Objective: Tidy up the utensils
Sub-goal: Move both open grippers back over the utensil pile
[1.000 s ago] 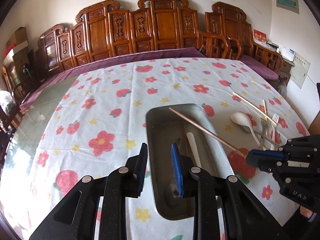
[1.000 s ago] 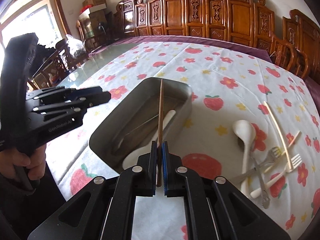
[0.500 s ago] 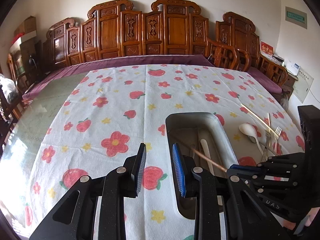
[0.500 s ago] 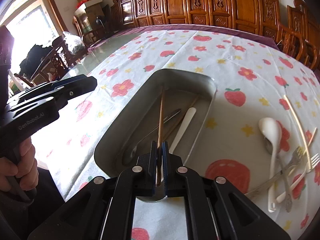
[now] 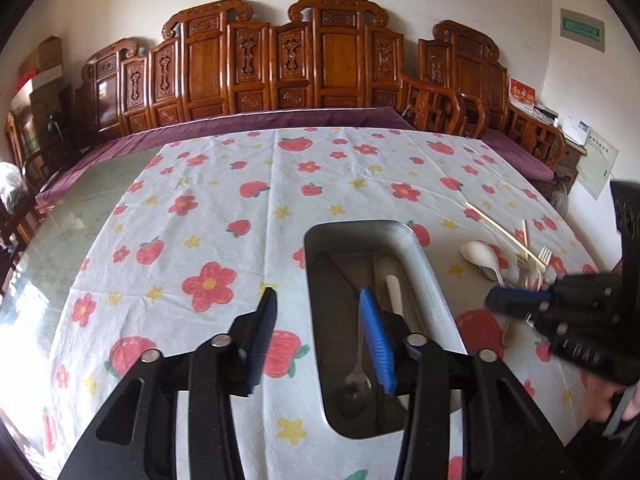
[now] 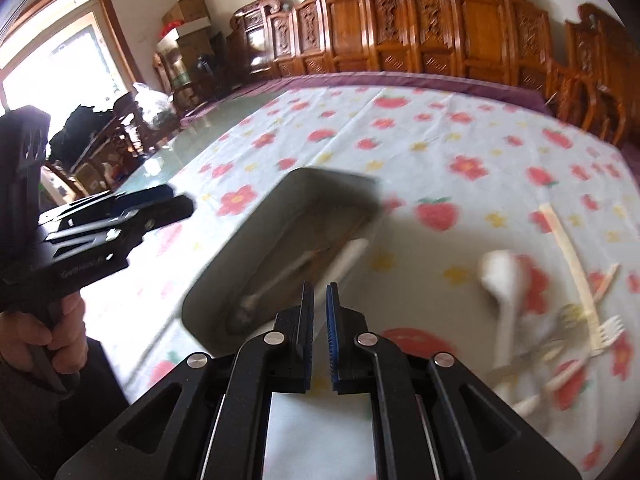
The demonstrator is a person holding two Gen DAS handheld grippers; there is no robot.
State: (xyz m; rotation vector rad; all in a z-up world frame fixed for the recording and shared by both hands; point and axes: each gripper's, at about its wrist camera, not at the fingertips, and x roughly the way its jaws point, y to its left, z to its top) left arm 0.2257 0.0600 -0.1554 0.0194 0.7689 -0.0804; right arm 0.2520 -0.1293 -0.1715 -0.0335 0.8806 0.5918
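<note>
A metal tray (image 5: 434,280) stands on the flowered cloth and holds a metal spoon (image 5: 358,380), a white handle (image 5: 394,294) and a thin dark chopstick (image 5: 336,268). My left gripper (image 5: 318,300) is open and empty over the tray's left rim. My right gripper (image 6: 319,292) is slightly open and empty, above the tray's near end (image 6: 208,292); it also shows in the left wrist view (image 5: 496,304). To the right of the tray lie a white spoon (image 6: 500,276), a chopstick (image 6: 568,252) and forks (image 6: 608,332), blurred in the right wrist view.
Carved wooden chairs (image 5: 332,60) line the far side of the table. Bare glass tabletop (image 5: 80,200) lies left of the cloth. The loose utensils (image 5: 520,256) sit near the right edge.
My right gripper has let go of the chopstick, which now lies in the tray, and has opened a little and drawn back to the right. My left gripper has opened wider.
</note>
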